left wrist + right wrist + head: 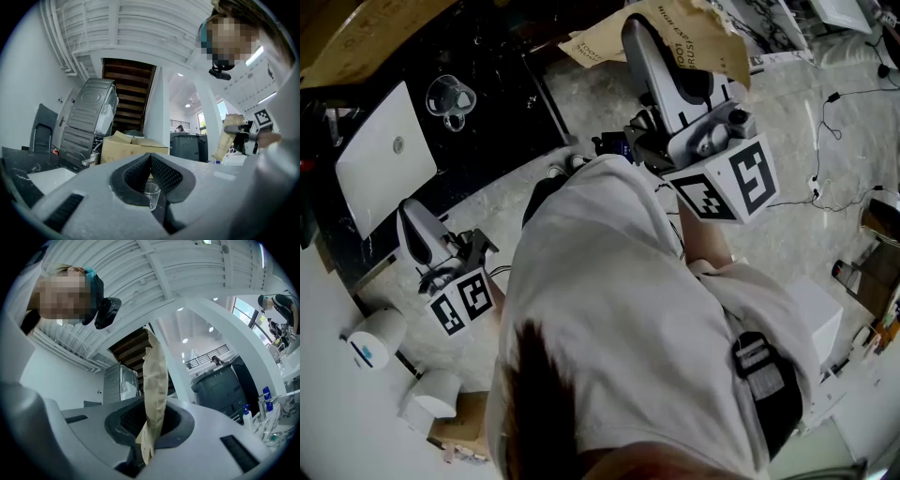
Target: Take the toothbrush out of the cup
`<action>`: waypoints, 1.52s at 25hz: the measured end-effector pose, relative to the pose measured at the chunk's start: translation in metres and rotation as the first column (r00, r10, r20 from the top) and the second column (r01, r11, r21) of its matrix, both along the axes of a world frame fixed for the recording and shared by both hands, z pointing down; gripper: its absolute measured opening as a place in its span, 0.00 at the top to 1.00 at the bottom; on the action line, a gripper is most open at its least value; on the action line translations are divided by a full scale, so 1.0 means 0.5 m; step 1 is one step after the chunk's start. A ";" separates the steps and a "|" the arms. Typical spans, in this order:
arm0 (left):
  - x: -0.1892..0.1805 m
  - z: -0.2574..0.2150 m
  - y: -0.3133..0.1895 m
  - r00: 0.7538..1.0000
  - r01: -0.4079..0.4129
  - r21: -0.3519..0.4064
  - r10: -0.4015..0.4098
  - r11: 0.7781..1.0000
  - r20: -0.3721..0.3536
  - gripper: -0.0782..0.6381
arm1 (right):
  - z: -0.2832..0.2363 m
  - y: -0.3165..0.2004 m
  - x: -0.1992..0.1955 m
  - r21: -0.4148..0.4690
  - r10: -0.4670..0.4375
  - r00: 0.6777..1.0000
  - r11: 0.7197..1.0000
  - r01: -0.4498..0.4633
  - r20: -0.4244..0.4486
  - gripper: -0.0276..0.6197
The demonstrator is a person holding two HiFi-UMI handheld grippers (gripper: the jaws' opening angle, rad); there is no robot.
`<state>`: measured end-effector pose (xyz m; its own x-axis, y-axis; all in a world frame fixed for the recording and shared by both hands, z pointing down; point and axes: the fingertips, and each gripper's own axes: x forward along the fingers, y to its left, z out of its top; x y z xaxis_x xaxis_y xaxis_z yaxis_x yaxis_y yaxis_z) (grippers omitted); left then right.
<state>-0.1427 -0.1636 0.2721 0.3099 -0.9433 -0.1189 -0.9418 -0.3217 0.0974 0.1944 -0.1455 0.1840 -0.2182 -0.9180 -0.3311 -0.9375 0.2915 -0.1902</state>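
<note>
Black table (497, 84) is holding the cup (450, 98) while the right gripper (151, 425) is pinching the paper-wrapped toothbrush (155, 376) well clear of it, left gripper (150, 161) sitting pressed together on nothing, so probably heading for a put-down next

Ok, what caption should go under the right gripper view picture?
Right gripper shut on a crumpled brown paper packet standing upright.
</note>
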 end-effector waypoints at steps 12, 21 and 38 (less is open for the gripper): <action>0.000 0.005 0.002 1.000 0.005 -0.005 -0.005 1.000 0.002 0.87 | 0.009 -0.002 0.003 -0.006 -0.002 1.000 1.000 0.002 -0.004 0.91; 0.005 0.008 0.009 1.000 -0.005 -0.011 0.005 1.000 -0.010 0.87 | 0.009 -0.006 -0.008 -0.013 -0.022 1.000 1.000 0.022 -0.006 0.91; 0.007 0.015 0.002 1.000 0.008 -0.027 -0.009 1.000 -0.017 0.87 | 0.021 -0.029 -0.011 -0.035 -0.037 0.999 0.999 0.037 -0.011 0.91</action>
